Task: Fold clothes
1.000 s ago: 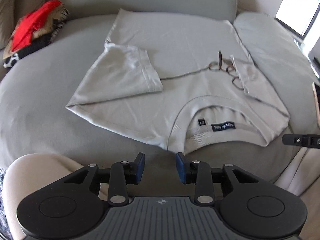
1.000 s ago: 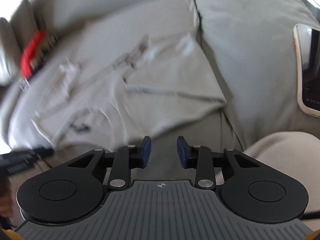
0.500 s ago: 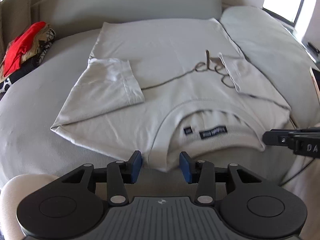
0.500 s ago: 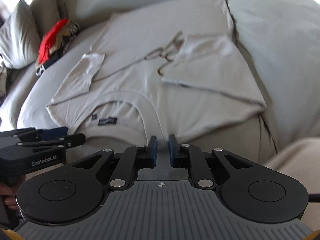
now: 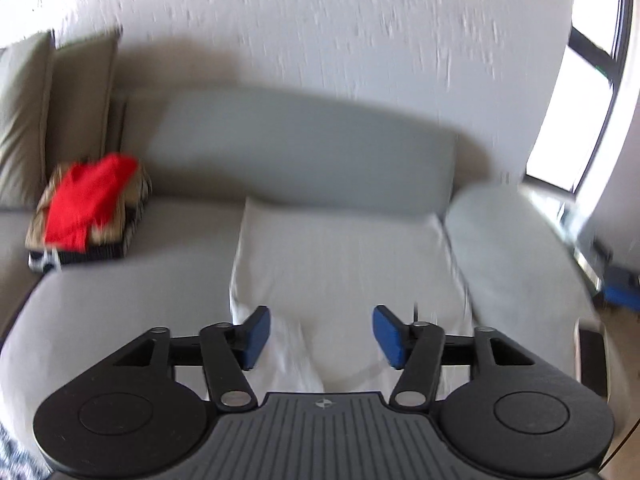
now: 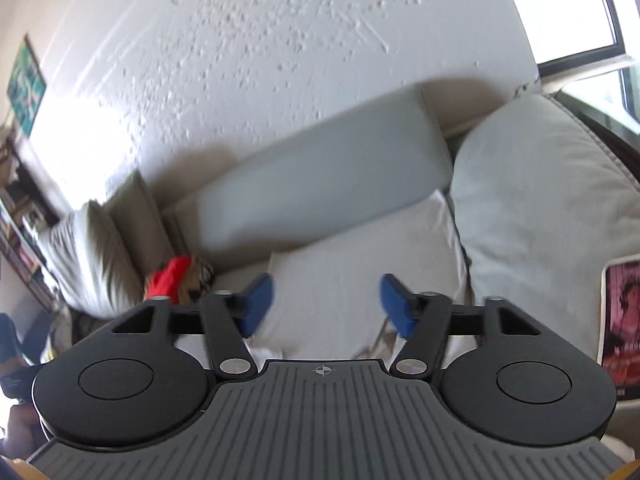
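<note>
This was a home living room. A grey sofa [image 5: 120,300] with loose cushions [image 6: 540,208] stood against a textured white wall [image 6: 280,40], a pile of clothes [image 5: 88,208] lay on its seat, a window [image 5: 576,112] let daylight in, and a framed picture [image 6: 25,84] hung above cluttered shelves [image 6: 20,216].

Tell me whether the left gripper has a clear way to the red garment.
Probably yes. The left gripper is open and holds nothing, and only bare sofa cushion lies between it and the red garment off to its left.

No readable text, phone screen [image 6: 622,328] lettering too blurred to read
</note>
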